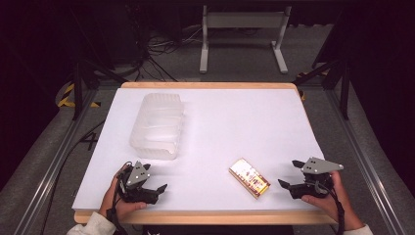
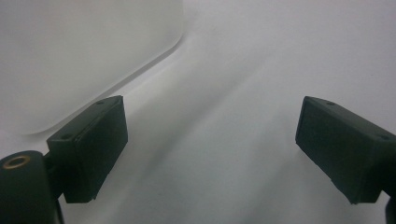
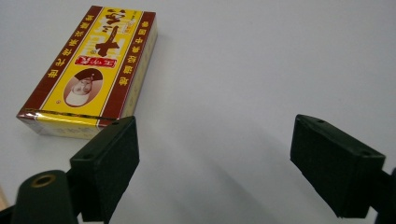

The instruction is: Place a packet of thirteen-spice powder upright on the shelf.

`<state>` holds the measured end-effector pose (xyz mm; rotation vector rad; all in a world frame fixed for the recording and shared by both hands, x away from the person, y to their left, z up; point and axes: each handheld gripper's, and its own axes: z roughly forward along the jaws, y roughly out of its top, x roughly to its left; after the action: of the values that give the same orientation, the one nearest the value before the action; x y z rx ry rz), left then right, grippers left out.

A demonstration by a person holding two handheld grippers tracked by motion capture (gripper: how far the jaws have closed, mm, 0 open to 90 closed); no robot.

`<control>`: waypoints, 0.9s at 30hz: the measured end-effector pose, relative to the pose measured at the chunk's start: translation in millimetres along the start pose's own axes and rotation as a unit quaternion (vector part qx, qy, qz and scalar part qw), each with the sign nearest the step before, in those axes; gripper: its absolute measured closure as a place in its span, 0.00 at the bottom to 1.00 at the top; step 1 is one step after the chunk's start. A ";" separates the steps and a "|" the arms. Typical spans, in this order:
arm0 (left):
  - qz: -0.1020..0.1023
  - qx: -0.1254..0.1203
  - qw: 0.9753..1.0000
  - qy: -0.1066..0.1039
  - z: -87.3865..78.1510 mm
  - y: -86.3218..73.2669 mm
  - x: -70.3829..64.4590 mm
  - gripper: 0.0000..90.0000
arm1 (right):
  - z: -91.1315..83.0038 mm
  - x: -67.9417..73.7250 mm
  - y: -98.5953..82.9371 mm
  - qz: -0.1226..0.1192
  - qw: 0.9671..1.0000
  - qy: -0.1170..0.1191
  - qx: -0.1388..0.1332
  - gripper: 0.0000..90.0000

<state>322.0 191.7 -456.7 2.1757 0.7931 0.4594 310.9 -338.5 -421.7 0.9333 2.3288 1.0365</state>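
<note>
A: Where is the box [image 1: 249,178]?
B: Flat on the white worktop [image 1: 235,122], near the right gripper [image 1: 290,174], whose jaws stand apart, holding nothing.
A: And the left gripper [image 1: 154,178]?
B: Jaws apart too, just beside the clear tub [image 1: 157,125].

Left gripper [image 1: 155,182] in my left hand [image 1: 122,203], low at the near-left edge, jaws spread wide, nothing between them. Right gripper [image 1: 289,174] in my right hand [image 1: 327,198], near-right edge, jaws also wide apart and empty, pointing left.
</note>
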 end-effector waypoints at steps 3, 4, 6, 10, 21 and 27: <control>0.001 -0.006 1.000 -0.005 -2.6 -0.8 -1.2 0.11 | -1.7 -4.2 -2.6 0.017 1.000 0.001 0.002 0.20; 0.000 -0.008 1.000 -0.005 -3.7 -1.7 -1.7 0.11 | -2.2 -4.6 -2.7 0.021 1.000 0.002 0.002 0.21; 0.001 -0.010 1.000 -0.001 -5.7 -2.3 -2.0 0.11 | -4.5 -3.9 -1.8 0.031 1.000 0.006 0.001 0.22; -0.001 -0.014 1.000 -0.005 -5.0 -2.0 -0.7 0.11 | -2.5 -1.5 3.6 0.047 0.998 0.029 0.011 0.23; 0.006 -0.005 1.000 -0.007 -1.4 0.7 -2.5 0.11 | 21.4 16.1 46.2 0.014 0.999 0.043 0.029 0.30; 0.007 -0.004 1.000 -0.008 -1.9 -0.1 -1.9 0.11 | 43.5 33.0 69.6 -0.008 0.997 0.065 0.051 0.28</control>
<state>319.5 191.5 -455.7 2.1754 0.7665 0.4519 342.8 -259.2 -399.1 0.9072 2.5131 1.0069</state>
